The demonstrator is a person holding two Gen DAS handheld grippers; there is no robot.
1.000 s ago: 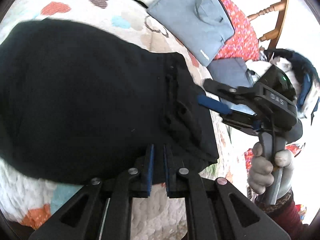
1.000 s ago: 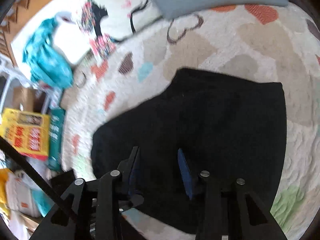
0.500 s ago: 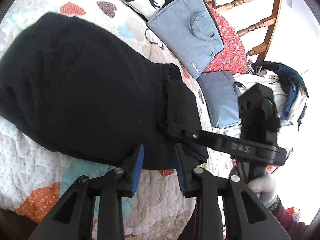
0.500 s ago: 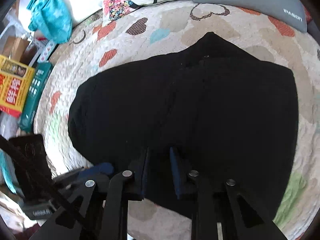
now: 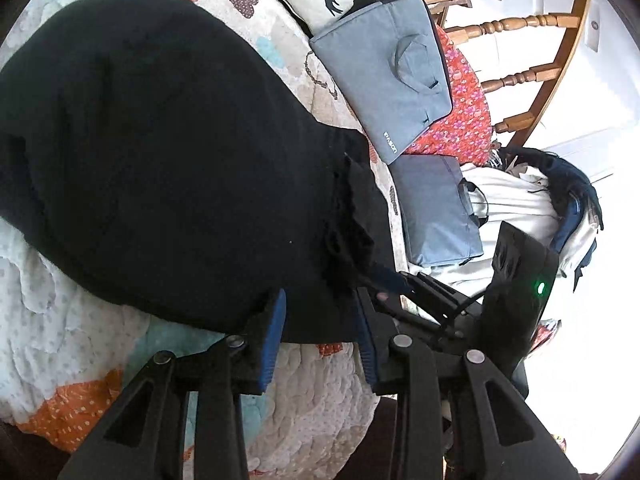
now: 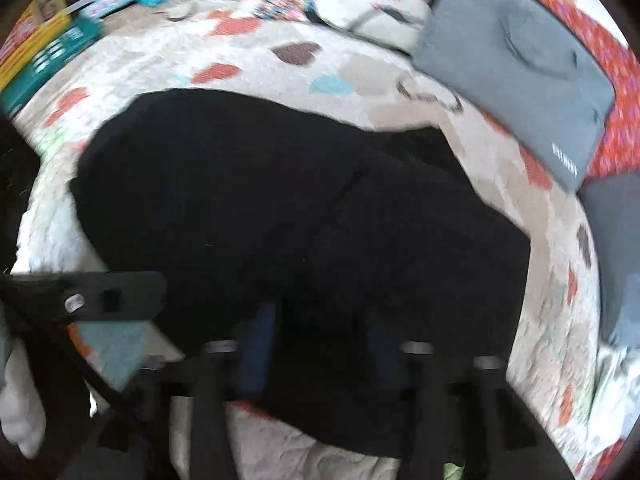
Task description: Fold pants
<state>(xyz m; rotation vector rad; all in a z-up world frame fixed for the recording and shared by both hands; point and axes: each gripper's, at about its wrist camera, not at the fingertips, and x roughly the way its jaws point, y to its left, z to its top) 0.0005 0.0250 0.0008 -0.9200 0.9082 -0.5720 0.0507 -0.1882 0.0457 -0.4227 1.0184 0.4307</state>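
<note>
Pants (image 5: pixel 168 168): folded, lying on quilt (image 5: pixel 72 320). Your left gripper (image 5: pixel 320 326) and right gripper (image 6: pixel 320 344) are both opening, releasing the near edge; fold looking set.

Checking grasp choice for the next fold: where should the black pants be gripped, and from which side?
Judging by their pose, grip the black pants at the near hem edge, where the bunched layers overhang the quilt. Come in low from the near side, so one finger can slip under that edge.

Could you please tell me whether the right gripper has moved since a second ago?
Yes. In the left wrist view the right gripper has come down from beside the blue laptop bag to the black pants.
</note>
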